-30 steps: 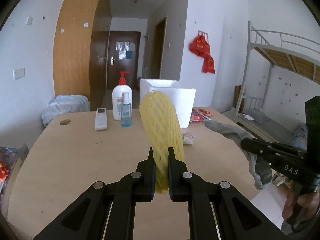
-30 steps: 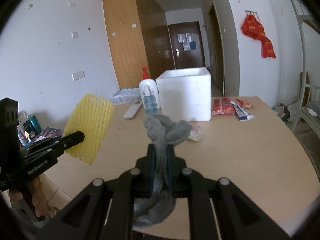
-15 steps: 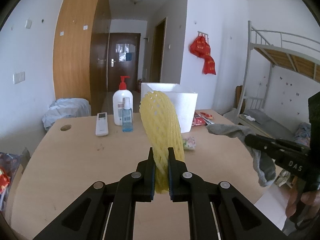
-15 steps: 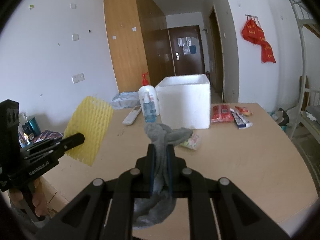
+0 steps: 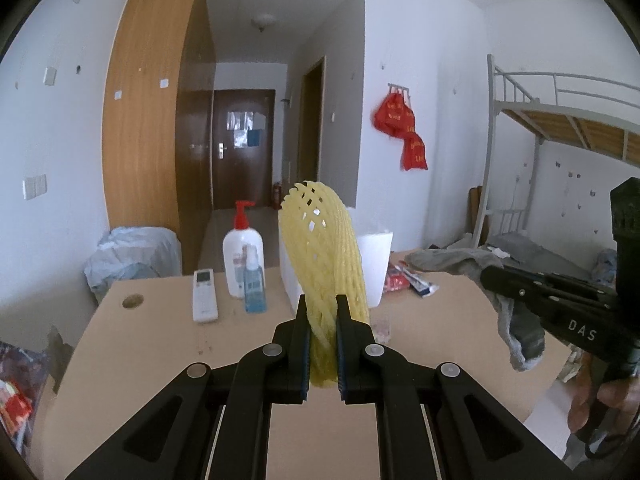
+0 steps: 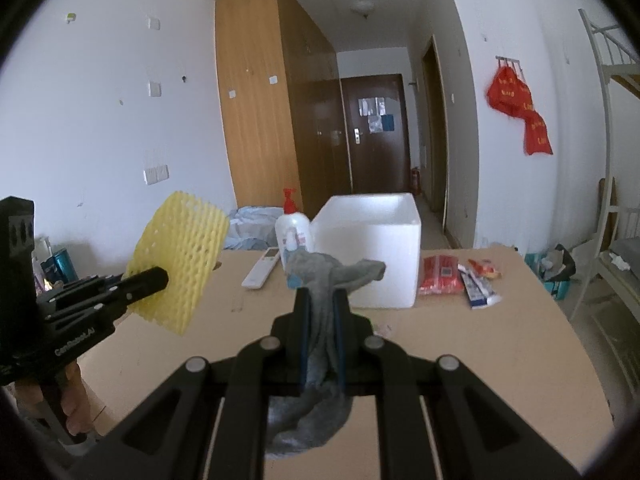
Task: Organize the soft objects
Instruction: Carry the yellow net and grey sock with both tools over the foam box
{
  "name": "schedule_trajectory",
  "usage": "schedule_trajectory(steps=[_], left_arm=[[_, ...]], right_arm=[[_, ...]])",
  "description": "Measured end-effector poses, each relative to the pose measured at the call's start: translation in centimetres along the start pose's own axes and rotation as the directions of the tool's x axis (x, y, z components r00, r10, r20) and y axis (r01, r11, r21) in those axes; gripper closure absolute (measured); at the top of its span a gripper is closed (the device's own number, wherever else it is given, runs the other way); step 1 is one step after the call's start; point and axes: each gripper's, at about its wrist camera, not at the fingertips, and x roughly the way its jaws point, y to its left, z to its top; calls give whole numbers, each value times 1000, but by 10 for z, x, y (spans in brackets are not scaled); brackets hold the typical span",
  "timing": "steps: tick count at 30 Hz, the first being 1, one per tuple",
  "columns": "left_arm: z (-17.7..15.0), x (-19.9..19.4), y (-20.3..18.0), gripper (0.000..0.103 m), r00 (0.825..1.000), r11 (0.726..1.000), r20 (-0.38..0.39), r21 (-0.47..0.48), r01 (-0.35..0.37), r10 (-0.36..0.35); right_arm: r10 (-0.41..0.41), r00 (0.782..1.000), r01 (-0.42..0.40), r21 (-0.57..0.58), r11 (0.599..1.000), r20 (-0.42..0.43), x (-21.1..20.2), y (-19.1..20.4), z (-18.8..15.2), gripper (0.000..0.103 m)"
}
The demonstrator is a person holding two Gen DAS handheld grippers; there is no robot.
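Yellow foam fruit net (image 5: 322, 264) stands upright between the fingers of the left hand-held gripper (image 5: 322, 322), which is closed on its lower end so that its long axis rises nearly vertical above the jaws, held in the air over the near part of the tabletop (image 5: 160, 344). The right hand-held gripper (image 6: 320, 314) is likewise clamped tight, on a grey sock (image 6: 320, 280) whose bunched top flops forward and whose rest hangs limp below the jaws. Both soft things are off the tabletop and apart from each other, the net to the left, the sock to the right. The white foam box (image 6: 374, 244), open at the top, sits ahead of both at the far middle of the tabletop, and I judge it the likely place for them. It lies almost straight ahead of the right hand-held gripper, just beyond the sock, so that hand looks the nearer; from the left wrist view the box is partly hidden behind the net. A pump bottle (image 5: 242, 258), a small spray bottle (image 5: 254, 284) and a remote control (image 5: 205, 295) stand left of the box, well clear of either path
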Motion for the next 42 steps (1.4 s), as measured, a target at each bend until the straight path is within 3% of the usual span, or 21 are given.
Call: schedule_trajectory(steps=[8, 24, 42], left_arm=[[24, 5, 6, 92, 1000, 1000, 19, -1, -1, 1], [55, 29, 9, 92, 1000, 1000, 17, 12, 7, -7], [98, 98, 19, 92, 1000, 1000, -1, 23, 17, -17]], right_arm=[[-9, 999, 10, -22, 1000, 42, 1, 0, 28, 89], [-8, 999, 9, -19, 1000, 46, 25, -9, 51, 89], [-39, 999, 40, -26, 999, 24, 77, -28, 83, 89]])
